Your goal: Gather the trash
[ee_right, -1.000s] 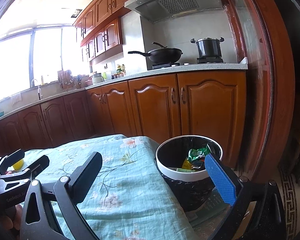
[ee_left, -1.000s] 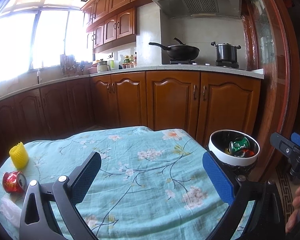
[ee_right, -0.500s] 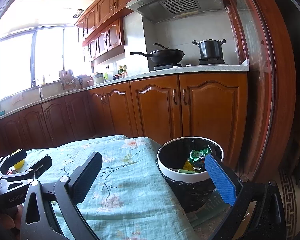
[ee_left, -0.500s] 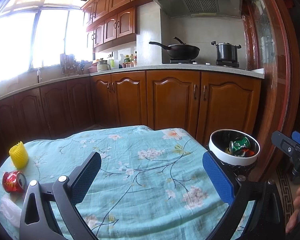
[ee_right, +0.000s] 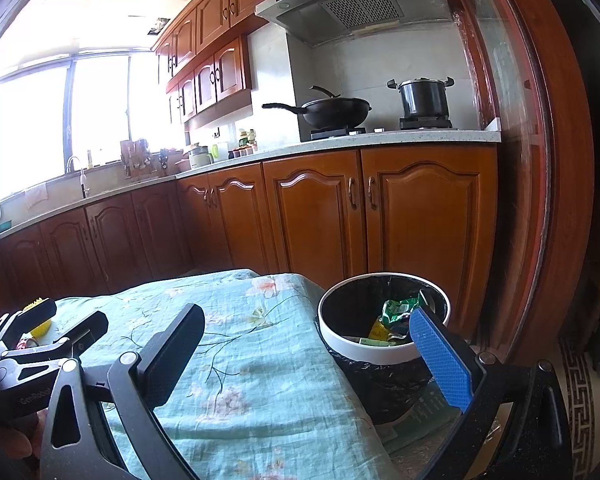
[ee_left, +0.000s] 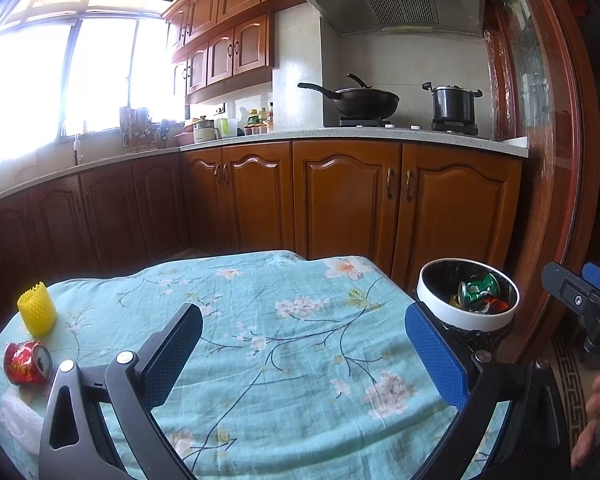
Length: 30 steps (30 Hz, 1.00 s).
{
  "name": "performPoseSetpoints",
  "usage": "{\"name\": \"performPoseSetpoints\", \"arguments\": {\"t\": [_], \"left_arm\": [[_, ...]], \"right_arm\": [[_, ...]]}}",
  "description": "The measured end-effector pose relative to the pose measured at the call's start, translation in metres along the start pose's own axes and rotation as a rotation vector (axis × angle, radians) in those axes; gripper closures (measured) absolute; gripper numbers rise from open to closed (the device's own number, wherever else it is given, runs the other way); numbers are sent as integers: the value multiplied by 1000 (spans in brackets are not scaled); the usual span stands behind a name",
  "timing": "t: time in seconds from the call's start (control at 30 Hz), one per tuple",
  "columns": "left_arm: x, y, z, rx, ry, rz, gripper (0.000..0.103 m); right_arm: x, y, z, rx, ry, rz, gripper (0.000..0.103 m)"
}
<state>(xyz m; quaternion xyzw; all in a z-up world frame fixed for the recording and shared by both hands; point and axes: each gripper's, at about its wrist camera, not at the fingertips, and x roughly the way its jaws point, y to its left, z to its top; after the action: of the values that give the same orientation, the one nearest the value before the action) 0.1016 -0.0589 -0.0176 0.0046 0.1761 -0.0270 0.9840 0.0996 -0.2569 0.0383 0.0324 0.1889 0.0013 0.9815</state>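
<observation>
- Trash is seen on the left end of the counter (ee_left: 300,340), which is covered with a blue flowered cloth (ee_left: 284,280).
- A squashed red can (ee_left: 27,362) is laid on its side near the left edge.
- A yellow foam net (ee_left: 37,314) is stood upright just behind the can.
- A bit of clear plastic (ee_left: 18,420) is seen in front of the can, partly hidden.
- A bin (ee_right: 384,354) with a white rim and a black bag is placed beside the right end of the counter.
- A green can (ee_left: 478,290) and other scraps are seen inside the bin.
- The left tongs (ee_left: 304,354) are held wide apart over the cloth, with nothing between them.
- The right tongs (ee_right: 306,356) are held wide apart too, near the bin, and nothing is gripped.
</observation>
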Motion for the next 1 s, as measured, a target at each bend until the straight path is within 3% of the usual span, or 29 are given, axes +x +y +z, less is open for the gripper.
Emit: {"name": "performPoseSetpoints", "arguments": {"t": [1.0], "left_arm": [[2,2,-2,-1,4,-12,1]], "right_arm": [[0,4,0,11,5,9,0]]}}
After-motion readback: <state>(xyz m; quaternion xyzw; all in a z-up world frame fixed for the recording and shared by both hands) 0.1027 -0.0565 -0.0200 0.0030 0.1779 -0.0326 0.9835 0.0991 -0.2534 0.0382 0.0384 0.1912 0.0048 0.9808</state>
